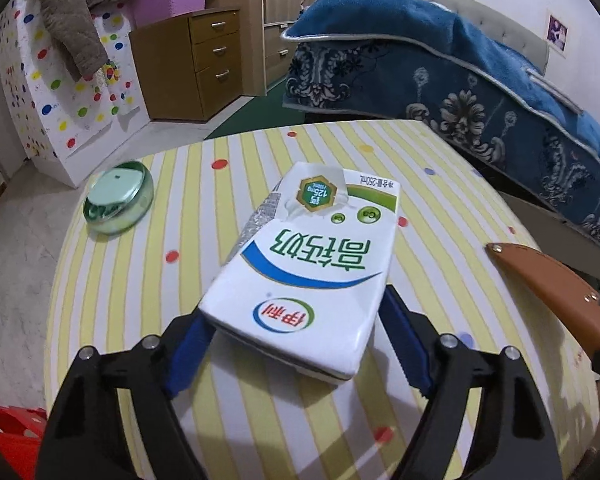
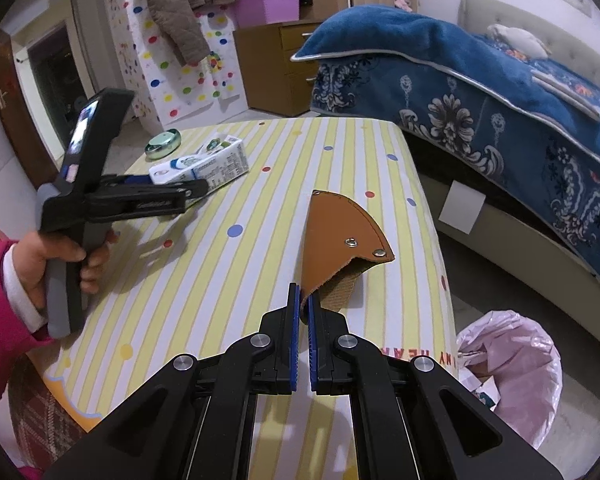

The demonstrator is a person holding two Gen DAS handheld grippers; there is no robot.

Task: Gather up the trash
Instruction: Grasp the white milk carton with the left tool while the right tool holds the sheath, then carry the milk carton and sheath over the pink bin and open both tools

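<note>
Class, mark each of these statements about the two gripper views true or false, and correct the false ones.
1. The left gripper has its fingers on either side of the milk carton. True.
2. The right gripper hangs open with nothing between its fingers. False: it is shut on the brown leather piece.
3. The milk carton stands upright. False: it lies flat on the striped tablecloth.
4. A round green tin sits on the table beyond the carton. True.
5. A pink-lined trash bin stands beside the table. True.
</note>
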